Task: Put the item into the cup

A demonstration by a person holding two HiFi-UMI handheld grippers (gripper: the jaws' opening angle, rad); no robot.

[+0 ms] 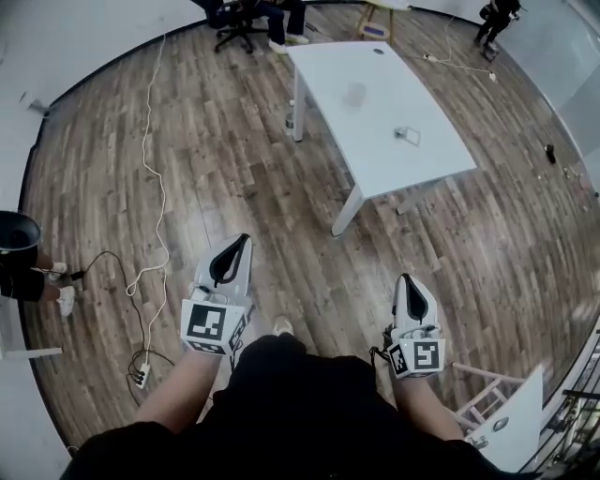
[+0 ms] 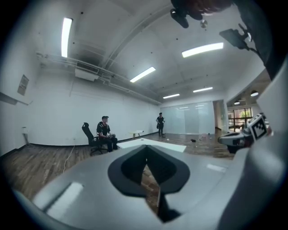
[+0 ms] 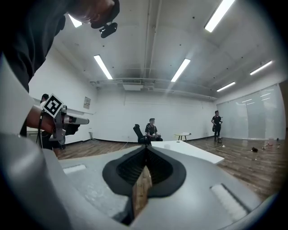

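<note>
A white table (image 1: 412, 155) stands on the wooden floor well ahead of me. On it are a faint clear cup (image 1: 354, 94) and a small pale item (image 1: 407, 136) nearer the right edge. My left gripper (image 1: 239, 244) and right gripper (image 1: 405, 279) are held low in front of my body, far short of the table. Each points almost level towards the table. In the left gripper view the left gripper (image 2: 145, 164) has its jaws together with nothing between them. The right gripper (image 3: 145, 166) is likewise shut and empty. The table's top (image 3: 189, 150) shows beyond it.
A person sits on an office chair (image 1: 246, 19) past the table's far end. Another person (image 1: 495, 17) stands at the far right. A white cable (image 1: 155, 187) runs across the floor to a power strip (image 1: 141, 377) at my left. A dark bin (image 1: 17, 234) is at the left edge.
</note>
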